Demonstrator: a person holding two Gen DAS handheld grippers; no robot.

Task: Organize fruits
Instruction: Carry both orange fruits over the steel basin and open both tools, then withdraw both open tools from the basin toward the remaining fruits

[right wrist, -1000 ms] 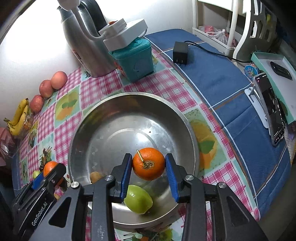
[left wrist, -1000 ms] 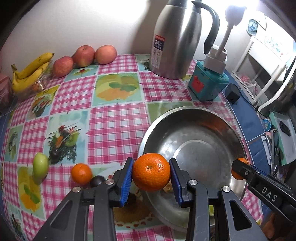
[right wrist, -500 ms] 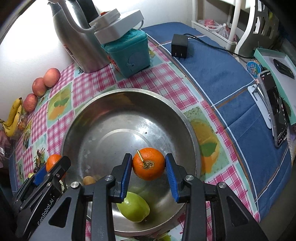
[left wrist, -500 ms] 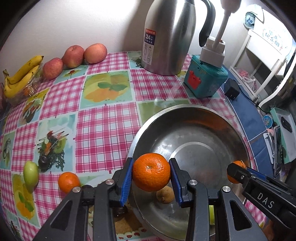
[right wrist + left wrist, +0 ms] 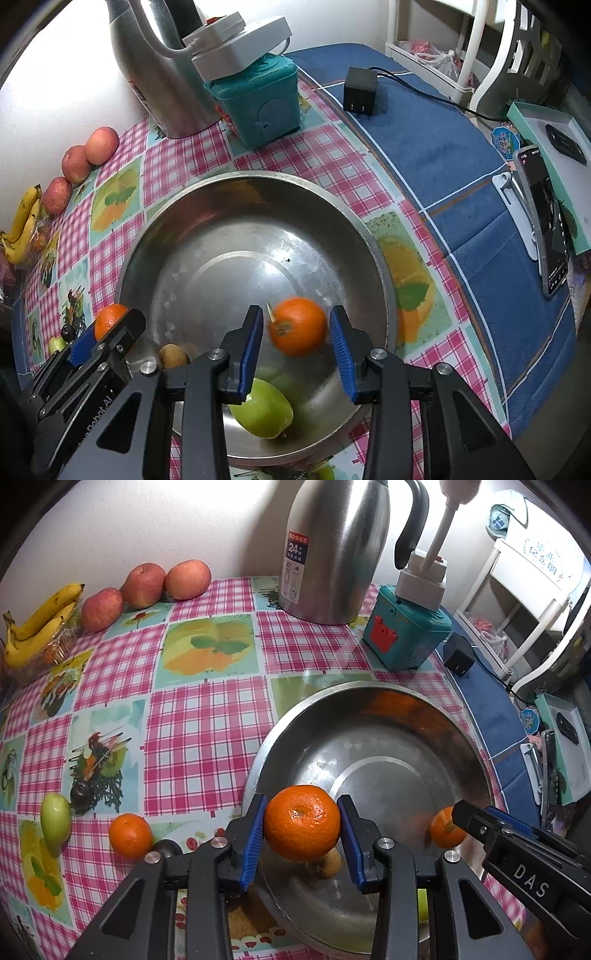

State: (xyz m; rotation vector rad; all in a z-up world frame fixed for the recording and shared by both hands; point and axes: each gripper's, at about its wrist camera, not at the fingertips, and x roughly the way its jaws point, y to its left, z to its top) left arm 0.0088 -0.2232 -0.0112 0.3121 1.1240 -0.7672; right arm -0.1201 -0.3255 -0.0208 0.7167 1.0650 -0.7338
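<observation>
- Along the far left edge of the tabletop [image 5: 207,738], the bananas [image 5: 37,624] and three apples [image 5: 144,579] lie in a row against the wall. We judge them already sorted, since they are grouped by kind and well apart from the work.
- Near the left front edge, a green fruit [image 5: 55,819], a loose orange [image 5: 130,836] and a small dark fruit [image 5: 166,847] lie outside the bowl [image 5: 280,731]. These look like what is left to collect.
- The left gripper [image 5: 301,830] has its fingers [image 5: 251,842] closed to about a fruit's width, both blue pads pressed on an orange [image 5: 302,823]. It hangs just over the bowl's left rim, pointing steeply down, which suits a drop into the bowl.
- In the bowl's near part, a kiwi [image 5: 327,864] lies beside a green apple [image 5: 264,410]. Most of the floor is bare, so there is room for both held fruits.
- The right gripper [image 5: 295,332] is closed about as far, around a stemmed orange [image 5: 299,328] over the bowl's near right part, above the green apple. The right pad meets the peel. A thin gap seems to show at the left pad and the fruit is slightly blurred, so we read the hold as light.
- We judge that both hands are ready to release. Letting go low would keep the oranges from bouncing off the metal.
- At the far right edge, a kettle [image 5: 332,550] and a teal box [image 5: 406,635] stand clear of the bowl.
</observation>
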